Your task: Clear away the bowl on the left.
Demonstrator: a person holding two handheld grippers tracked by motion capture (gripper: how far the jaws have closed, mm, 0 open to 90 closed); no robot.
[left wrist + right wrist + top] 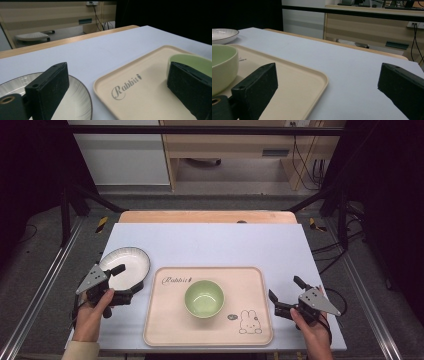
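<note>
A white ribbed plate point(131, 260) lies on the table's left side. Beside it sits a beige tray point(165, 320) printed with a rabbit, and a light green bowl point(204, 298) stands at its middle. My left gripper point(121, 282) is open at the plate's near right edge, one jaw over the plate point(75, 102) and the other toward the tray point(145, 82) and bowl point(192, 60). My right gripper point(283, 287) is open just right of the tray, with nothing between its jaws. In the right gripper view, the tray's corner point(312, 80), the bowl point(223, 67) and the far plate point(223, 33) appear.
A pale sheet point(215, 245) covers the table; a wooden strip point(207, 216) shows along its far edge. Black frame bars point(70, 215) flank both sides. Wooden furniture point(230, 150) stands beyond the table. Bare surface lies behind the tray.
</note>
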